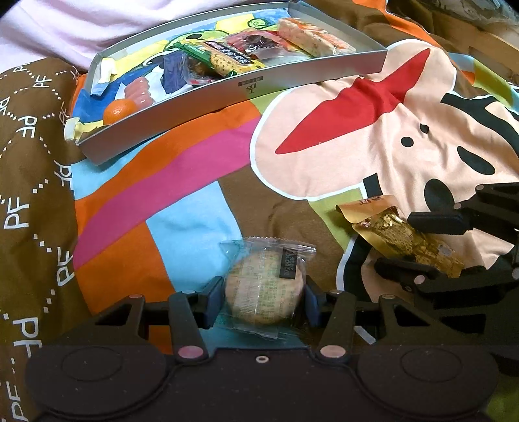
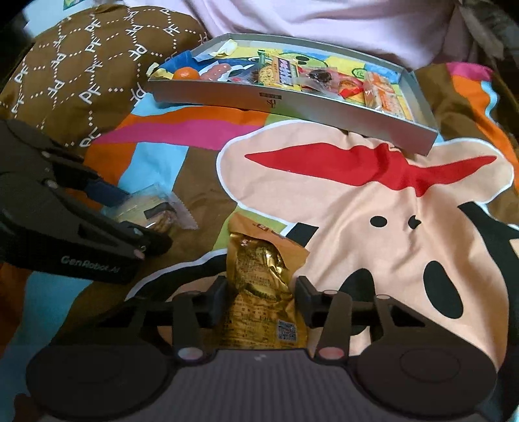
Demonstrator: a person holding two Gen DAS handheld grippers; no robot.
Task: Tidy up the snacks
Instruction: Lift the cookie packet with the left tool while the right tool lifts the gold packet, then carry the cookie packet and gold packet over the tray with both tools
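Both tongs are down on a bed covered by a cartoon-print quilt (image 1: 201, 181), each at its own wrapped snack, so the step in hand looks like a double pickup ahead of loading the tray.

The left tongs (image 1: 264, 305) are clamped on a round cracker in a clear wrapper (image 1: 264, 292): both blue pads touch the sides of the disc, which lies flat on the quilt. In the right wrist view the same cracker sits well left of centre, pinched between the dark fingers.

The right tongs (image 2: 261, 300) straddle a gold foil snack packet (image 2: 259, 282). The left pad sits against the packet's edge, but a sliver of gap seems to remain at the right pad, so I cannot tell whether the squeeze is complete. The packet lies on the quilt, its crumpled top pointing toward the tray.

The shallow grey tray (image 2: 292, 107) rests farther up the bed, near a pale pink pillow (image 2: 324, 26). It already holds a small orange (image 1: 118, 112), a green-wrapped biscuit bar (image 1: 214, 60), an orange-and-white cracker pack (image 1: 311, 39) and other sweets, crowded toward the middle and far end.

My judgement: the task is well advanced, with these two pieces the only snacks seen outside the tray. Next, the right tongs need a firm hold on the slippery foil, then both should lift clear and carry forward over the tray's near wall to a free spot.
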